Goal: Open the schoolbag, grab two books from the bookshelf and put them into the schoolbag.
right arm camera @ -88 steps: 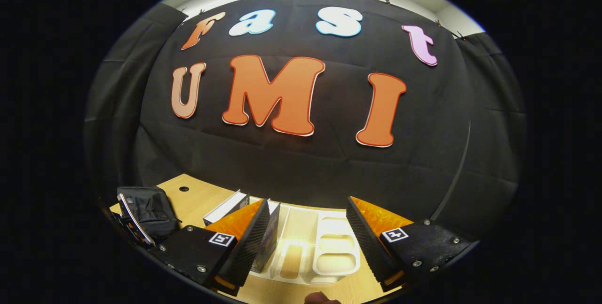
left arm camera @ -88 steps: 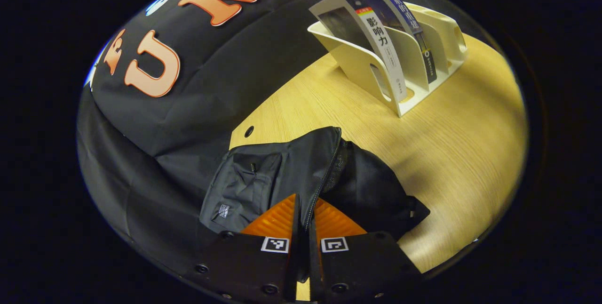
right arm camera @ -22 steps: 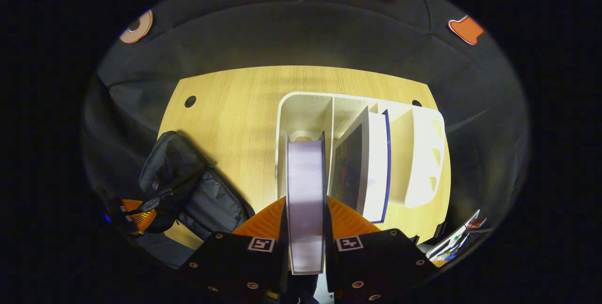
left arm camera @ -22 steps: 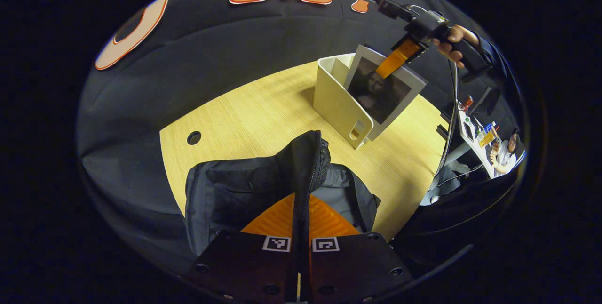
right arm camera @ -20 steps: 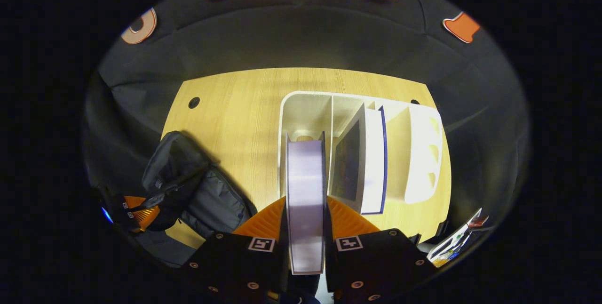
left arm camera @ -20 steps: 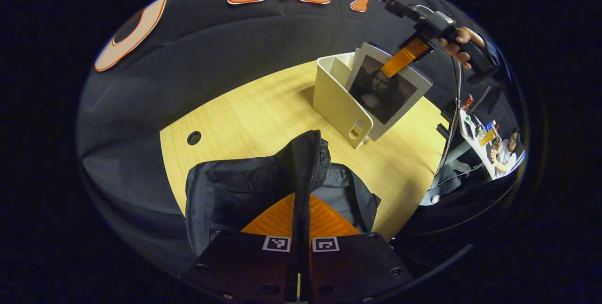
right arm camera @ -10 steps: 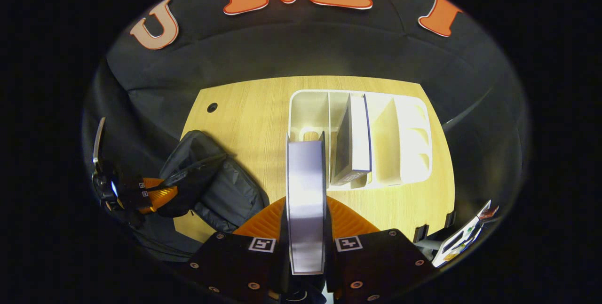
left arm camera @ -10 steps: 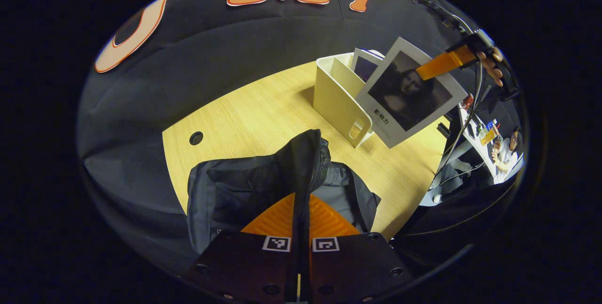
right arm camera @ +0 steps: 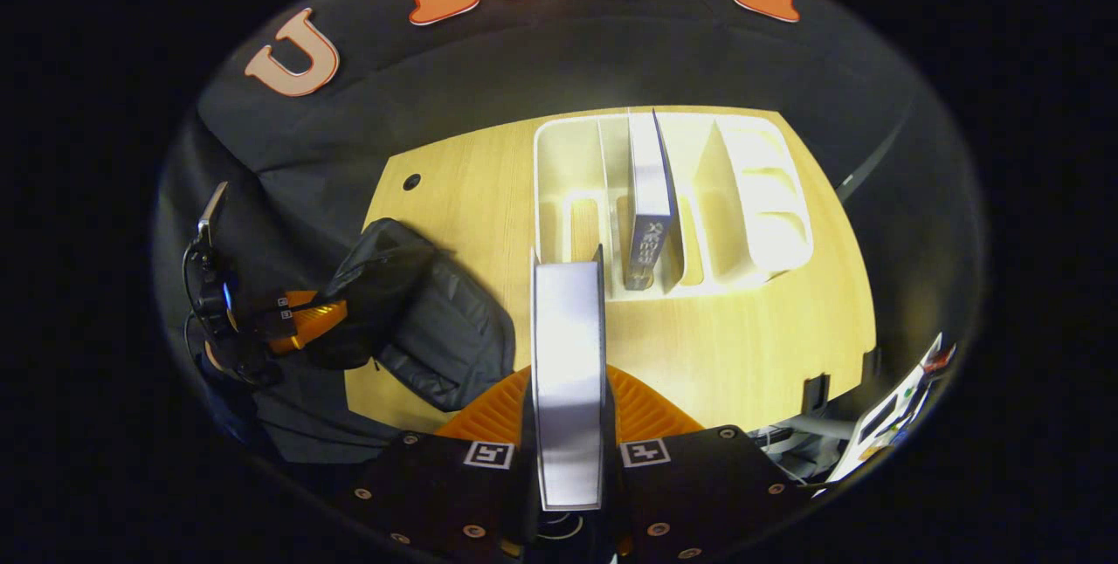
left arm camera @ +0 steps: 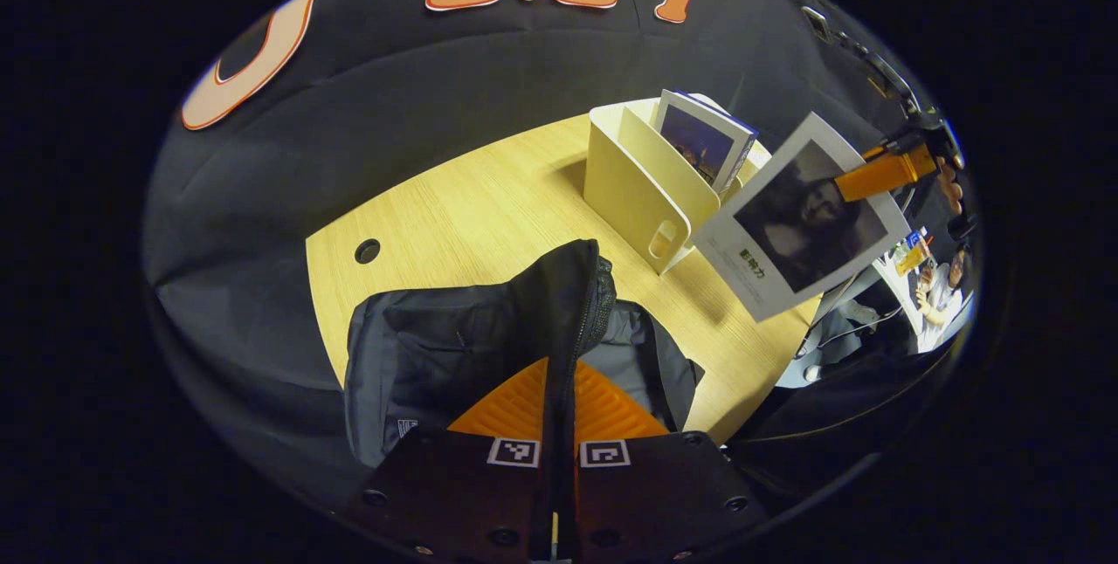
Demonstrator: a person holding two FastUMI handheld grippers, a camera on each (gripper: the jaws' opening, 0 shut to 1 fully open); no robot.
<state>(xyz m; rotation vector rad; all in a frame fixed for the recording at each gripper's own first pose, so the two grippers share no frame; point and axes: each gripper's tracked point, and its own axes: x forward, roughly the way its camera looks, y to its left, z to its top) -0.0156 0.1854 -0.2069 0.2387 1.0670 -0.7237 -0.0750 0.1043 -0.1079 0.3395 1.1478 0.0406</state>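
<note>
Pale wood of the table (right arm camera: 742, 346) lies under everything you're working over. Your right gripper (right arm camera: 568, 424) is clamped on a book (right arm camera: 568, 372), both fingers pressing its covers, and the right gripper view gives you just the page edges; the left gripper view gives you its front cover with a dark portrait, held tilted in the air beside the bookshelf (left arm camera: 633, 189), clear of it and over the table's near edge. Your left gripper (left arm camera: 559, 407) is closed on the raised flap of the schoolbag (left arm camera: 463, 346), pinching it along the zipper, with the bag sitting at the table's left end. A second book (right arm camera: 648, 197) stands in a middle slot of the bookshelf.
</note>
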